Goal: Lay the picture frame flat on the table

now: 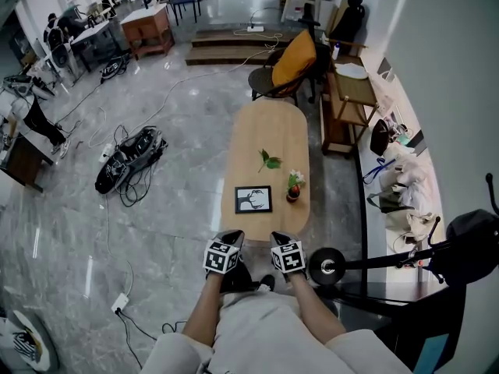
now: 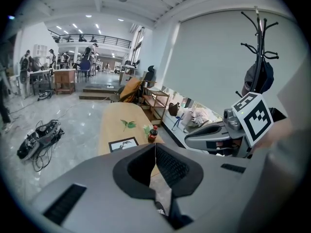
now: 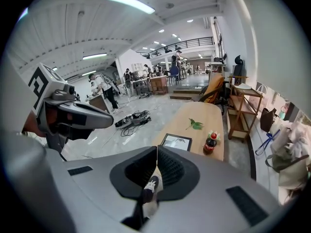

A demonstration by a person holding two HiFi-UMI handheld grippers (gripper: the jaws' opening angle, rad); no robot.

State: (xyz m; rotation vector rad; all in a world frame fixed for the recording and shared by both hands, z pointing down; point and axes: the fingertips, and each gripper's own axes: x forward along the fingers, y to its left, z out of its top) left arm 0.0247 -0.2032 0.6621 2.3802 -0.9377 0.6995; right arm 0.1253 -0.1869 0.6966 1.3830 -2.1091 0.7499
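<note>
The black picture frame (image 1: pixel 253 199) with a white print lies flat near the front end of the oval wooden table (image 1: pixel 269 127); it also shows in the left gripper view (image 2: pixel 123 144) and the right gripper view (image 3: pixel 176 141). My left gripper (image 1: pixel 232 235) and right gripper (image 1: pixel 279 236) hover side by side just short of the table's near edge, apart from the frame. In both gripper views the jaws meet with nothing between them, left gripper (image 2: pixel 155 147) and right gripper (image 3: pixel 157 149).
A small cola bottle (image 1: pixel 293 192) stands right of the frame, and a green leaf sprig (image 1: pixel 269 160) lies farther back. A chair with an orange cushion (image 1: pixel 295 59) stands at the far end, a wooden shelf (image 1: pixel 347 107) to the right, a cable heap (image 1: pixel 129 156) on the floor, and a scooter (image 1: pixel 405 257) nearby.
</note>
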